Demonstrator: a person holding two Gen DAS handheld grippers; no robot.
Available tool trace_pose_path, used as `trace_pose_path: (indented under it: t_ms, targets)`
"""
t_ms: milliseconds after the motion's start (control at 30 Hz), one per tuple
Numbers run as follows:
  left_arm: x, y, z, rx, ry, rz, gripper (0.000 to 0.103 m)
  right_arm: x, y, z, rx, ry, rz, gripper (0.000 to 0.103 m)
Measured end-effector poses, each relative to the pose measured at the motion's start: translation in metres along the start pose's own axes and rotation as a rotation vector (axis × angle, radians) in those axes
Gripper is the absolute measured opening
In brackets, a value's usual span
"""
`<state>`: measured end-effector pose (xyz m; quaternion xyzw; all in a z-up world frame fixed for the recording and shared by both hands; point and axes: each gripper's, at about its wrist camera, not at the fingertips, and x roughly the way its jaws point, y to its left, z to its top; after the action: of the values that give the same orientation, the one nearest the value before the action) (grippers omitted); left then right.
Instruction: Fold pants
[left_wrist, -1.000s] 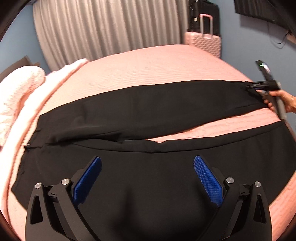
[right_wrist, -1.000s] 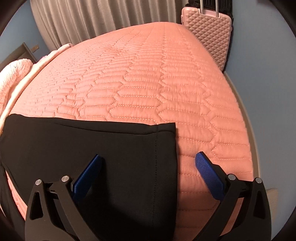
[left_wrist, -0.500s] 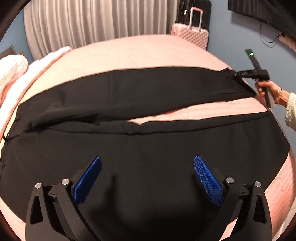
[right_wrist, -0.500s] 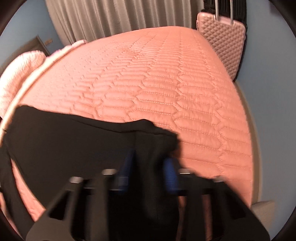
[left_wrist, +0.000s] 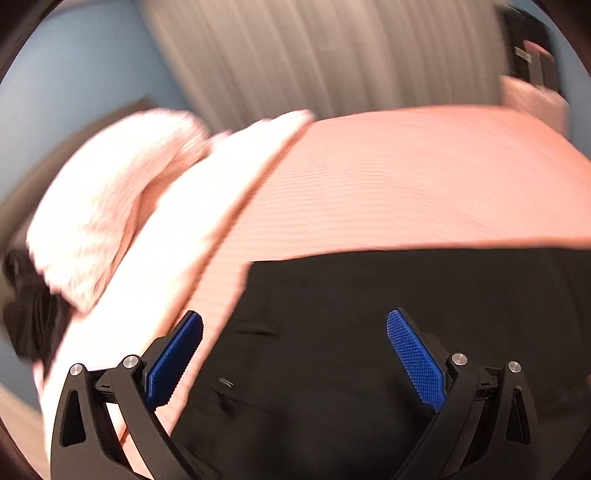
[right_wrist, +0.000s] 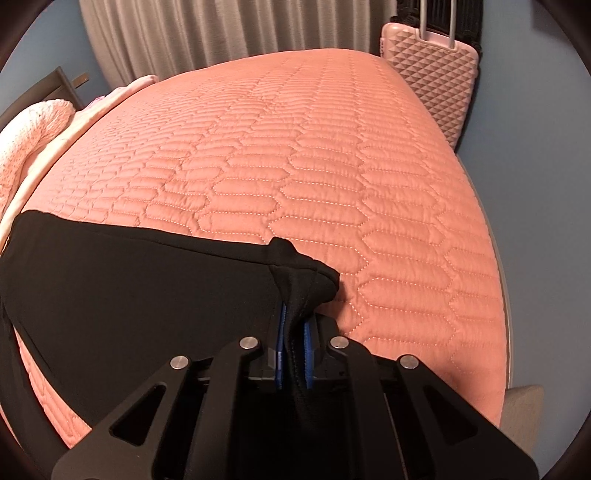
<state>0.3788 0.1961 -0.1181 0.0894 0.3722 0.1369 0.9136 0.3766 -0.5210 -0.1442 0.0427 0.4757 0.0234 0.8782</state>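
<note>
the right gripper is pinching the hem of the black pants, jaws having just been closing; left gripper is hovering wide open, empty. thin fabric may be slipping free if tugged.

A bed with a salmon-pink quilted bedspread fills the room. Grey pleated curtains hang behind it against blue walls. A pink hard-shell suitcase stands at the far right corner, and a fluffy pale-pink blanket lies at the left.
</note>
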Motion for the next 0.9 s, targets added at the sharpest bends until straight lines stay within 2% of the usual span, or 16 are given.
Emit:
trace_pose_path:
  t_ms: [33,67,133,167,200,333,400,467,567,633,667,733,800,900]
  targets:
    - [0.015,0.017,0.006,-0.036,0.017,-0.027,0.098,0.001,0.001,0.0,0.002,0.0,-0.006,0.007]
    - [0.026,0.03,0.011,-0.057,0.016,-0.004,0.098,0.001,0.002,0.0,0.007,0.0,-0.014,0.007]
    - [0.05,0.049,0.018,-0.035,-0.003,0.03,0.098,0.002,0.003,0.0,0.013,-0.001,-0.022,0.007]
    - [0.068,0.056,0.022,-0.008,0.013,0.05,0.098,0.002,0.003,0.0,0.015,0.0,-0.025,0.007]
    - [0.079,0.062,0.022,-0.008,0.039,0.034,0.098,0.003,0.003,0.001,0.019,0.001,-0.026,0.007]
    - [0.14,0.091,0.021,-0.134,0.212,-0.126,0.098,0.003,0.004,0.0,0.019,0.0,-0.035,0.007]
    - [0.156,0.099,0.018,-0.171,0.218,-0.136,0.098,0.003,0.003,0.0,0.022,0.001,-0.032,0.007]
    - [0.176,0.099,0.019,-0.16,0.265,-0.232,0.098,0.004,0.004,0.0,0.022,0.0,-0.029,0.007]
    - [0.189,0.084,0.017,-0.089,0.291,-0.277,0.098,0.005,0.003,-0.001,0.021,0.0,-0.027,0.007]
    - [0.195,0.07,0.014,-0.019,0.298,-0.336,0.098,0.005,0.003,-0.001,0.021,-0.002,-0.03,0.007]
    - [0.198,0.067,0.013,-0.001,0.299,-0.34,0.091,0.005,0.004,-0.001,0.019,-0.002,-0.031,0.007]
    - [0.203,0.054,0.013,0.028,0.286,-0.337,0.088,0.005,0.004,-0.001,0.023,-0.006,-0.032,0.007]
    - [0.208,0.055,0.018,0.003,0.279,-0.369,0.075,0.005,0.005,-0.002,0.025,-0.011,-0.037,0.007]
    - [0.206,0.058,0.021,-0.008,0.285,-0.367,0.056,0.004,0.008,-0.003,0.019,-0.017,-0.054,0.007]
